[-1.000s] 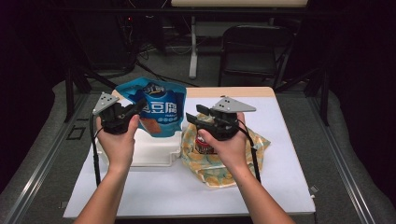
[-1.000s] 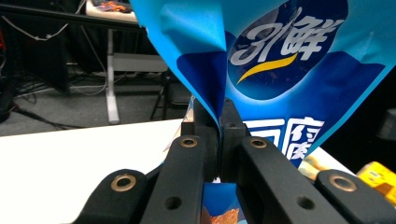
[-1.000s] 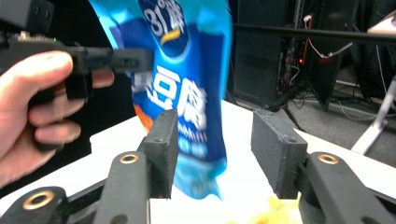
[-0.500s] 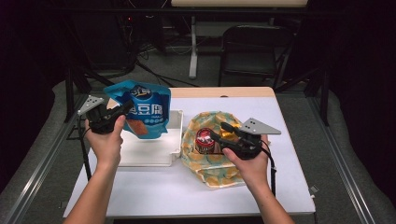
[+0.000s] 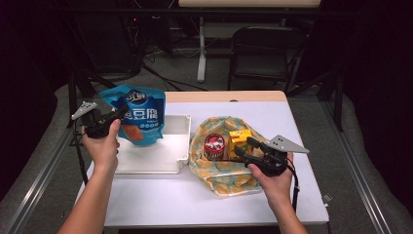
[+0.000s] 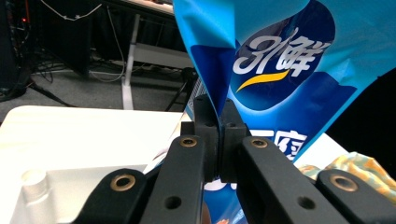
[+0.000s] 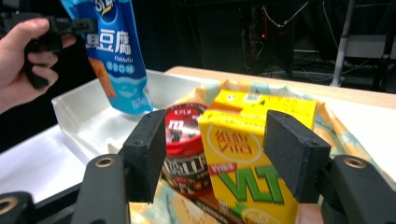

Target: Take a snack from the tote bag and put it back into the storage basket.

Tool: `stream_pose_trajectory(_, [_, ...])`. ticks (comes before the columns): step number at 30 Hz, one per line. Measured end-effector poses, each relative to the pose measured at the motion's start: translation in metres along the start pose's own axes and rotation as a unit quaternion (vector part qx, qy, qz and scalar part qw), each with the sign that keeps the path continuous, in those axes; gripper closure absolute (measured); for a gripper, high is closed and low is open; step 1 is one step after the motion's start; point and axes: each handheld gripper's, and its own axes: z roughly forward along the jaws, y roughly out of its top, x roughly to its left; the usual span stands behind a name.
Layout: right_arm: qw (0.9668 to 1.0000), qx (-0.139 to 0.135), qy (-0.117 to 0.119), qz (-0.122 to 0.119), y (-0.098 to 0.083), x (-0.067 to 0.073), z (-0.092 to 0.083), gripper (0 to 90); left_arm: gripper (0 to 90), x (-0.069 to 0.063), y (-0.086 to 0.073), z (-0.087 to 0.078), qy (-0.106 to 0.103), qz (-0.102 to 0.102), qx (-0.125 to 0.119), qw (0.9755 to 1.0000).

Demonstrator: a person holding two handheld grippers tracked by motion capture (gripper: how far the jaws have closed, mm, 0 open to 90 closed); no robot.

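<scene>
A blue snack bag (image 5: 139, 114) hangs upright over the back left of a white tray (image 5: 151, 158). My left gripper (image 5: 119, 113) is shut on the bag's edge, and the left gripper view shows both pads pinching the blue film (image 6: 280, 60). My right gripper (image 5: 242, 146) is low over a yellow patterned cloth (image 5: 219, 175) and is open; its jaws have just been opening. A yellow drink carton (image 7: 243, 154) and a red can (image 7: 184, 135) stand on the cloth, framed between the pads but untouched.
The white tray (image 7: 79, 109) lies left of the cloth on a white table top (image 5: 195, 204) with a wooden far edge. A black chair (image 5: 263, 53) and a table leg stand on the floor beyond. Dark floor surrounds the table.
The hands have moved apart and lower. My left gripper carried the blue bag leftward over the tray. My right gripper went right and toward the front, and its jaws stand wider.
</scene>
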Motion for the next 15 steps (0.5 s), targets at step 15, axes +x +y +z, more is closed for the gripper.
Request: stream_pose_trajectory(15, [0.9999, 0.003, -0.01, -0.007, -0.008, 0.002, -0.002, 37.7, 89.6, 0.037, -0.008, 0.017, -0.006, -0.039, -0.019, 0.999])
